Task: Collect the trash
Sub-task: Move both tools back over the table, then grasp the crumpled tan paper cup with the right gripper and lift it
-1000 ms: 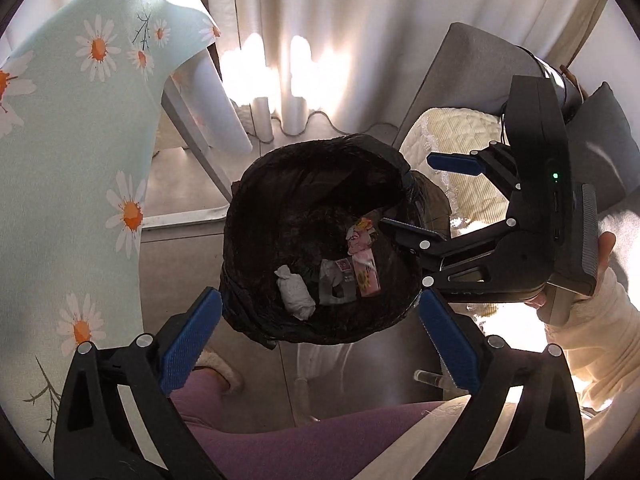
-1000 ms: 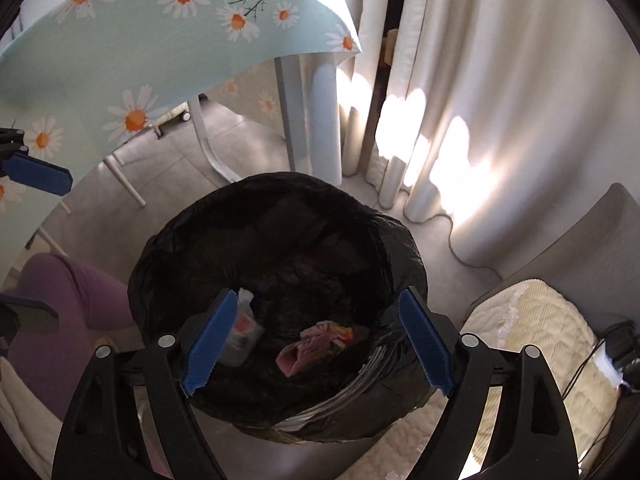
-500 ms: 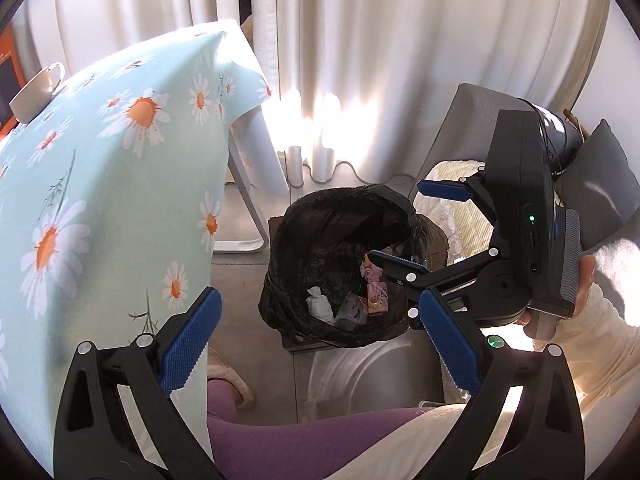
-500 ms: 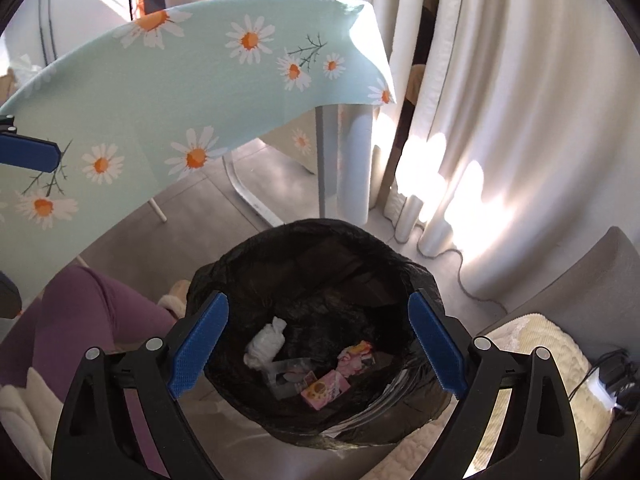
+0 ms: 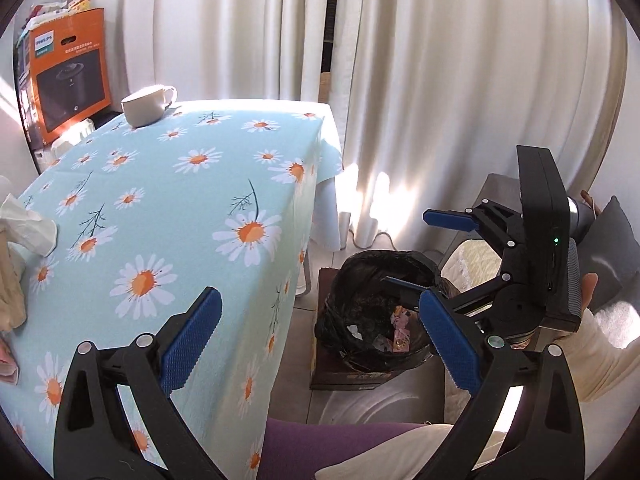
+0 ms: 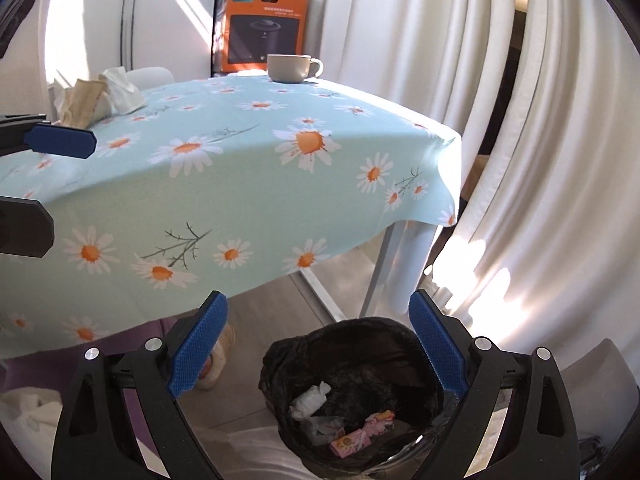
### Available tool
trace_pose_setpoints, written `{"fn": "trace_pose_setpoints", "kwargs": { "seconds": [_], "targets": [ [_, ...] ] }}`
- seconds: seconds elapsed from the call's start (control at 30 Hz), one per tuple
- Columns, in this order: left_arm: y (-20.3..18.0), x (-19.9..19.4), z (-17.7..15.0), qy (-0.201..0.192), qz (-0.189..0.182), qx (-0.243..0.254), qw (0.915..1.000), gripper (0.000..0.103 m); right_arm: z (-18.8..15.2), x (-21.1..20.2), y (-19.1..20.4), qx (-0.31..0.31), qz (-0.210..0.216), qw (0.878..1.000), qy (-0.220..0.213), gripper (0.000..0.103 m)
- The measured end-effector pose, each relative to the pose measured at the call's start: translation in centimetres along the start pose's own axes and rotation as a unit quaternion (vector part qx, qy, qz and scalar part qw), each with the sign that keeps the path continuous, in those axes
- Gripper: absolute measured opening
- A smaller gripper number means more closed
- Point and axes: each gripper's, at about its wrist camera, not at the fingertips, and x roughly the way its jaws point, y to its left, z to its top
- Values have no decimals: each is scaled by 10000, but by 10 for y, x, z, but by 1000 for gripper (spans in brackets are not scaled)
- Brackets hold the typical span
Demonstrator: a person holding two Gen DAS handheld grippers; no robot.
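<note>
A bin lined with a black bag (image 6: 360,344) stands on the floor beside the table; it also shows in the left wrist view (image 5: 360,280). Inside lie a crumpled white tissue (image 6: 310,398) and pink wrappers (image 6: 362,432). My right gripper (image 6: 318,354) is open and empty, high above the bin; it also shows in the left wrist view (image 5: 430,250). My left gripper (image 5: 318,342) is open and empty, above the table's edge. Crumpled tissues (image 6: 122,90) and a beige cloth (image 6: 82,102) lie on the table's far side.
The table wears a pale blue daisy cloth (image 6: 248,168). A white cup (image 6: 290,68) stands at its back edge, an orange appliance box (image 6: 262,28) behind it. White curtains (image 5: 440,100) hang behind. A grey sofa with cushions (image 5: 612,248) stands right of the bin.
Both grippers have risen and pulled back from the bin mouth, bringing the tabletop into view. Both stay open and empty.
</note>
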Motion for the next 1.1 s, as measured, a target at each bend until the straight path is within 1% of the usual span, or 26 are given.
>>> {"fn": "trace_pose_setpoints", "kwargs": {
  "seconds": [0.07,0.17,0.2,0.23,0.3,0.37,0.43,0.5,0.6,0.73,0.87,0.97,1.1],
  "targets": [
    [14,-11,-4,-7,104,-158,9998,97,14,-3,8,5,226,9996,-139,89],
    [33,-30,-10,-118,479,-288,9984,97,36,-2,19,19,609,9978,-262,90],
    [39,-35,-12,-144,543,-309,9979,97,44,0,24,11,737,9969,-285,90],
    [45,-40,-14,-124,597,-352,9975,97,52,2,29,21,791,9963,-323,90],
    [60,-51,-17,-115,647,-570,9962,97,67,3,42,-56,720,9963,-463,90],
    [78,-62,-22,-133,672,-861,9939,97,84,5,55,-165,813,9953,-505,93],
    [95,-75,-28,-186,817,-1118,9902,97,101,11,66,-194,1163,9919,-475,93],
    [108,-91,-39,-382,1060,-1241,9859,97,116,17,80,-240,1446,9881,-456,93],
    [124,-109,-50,-428,1498,-1306,9791,97,135,25,106,-312,1455,9877,-485,93],
    [144,-131,-65,-456,1872,-1465,9703,97,156,36,138,-341,1869,9808,-448,93],
    [161,-149,-82,-470,1995,-1626,9652,97,173,52,178,-392,2150,9753,-331,93],
    [174,-158,-95,-388,2059,-1772,9616,97,185,63,208,-447,2342,9709,-217,93],
    [186,-172,-111,-444,2019,-1913,9595,97,199,80,242,-509,2336,9709,-106,93]
  ]
}}
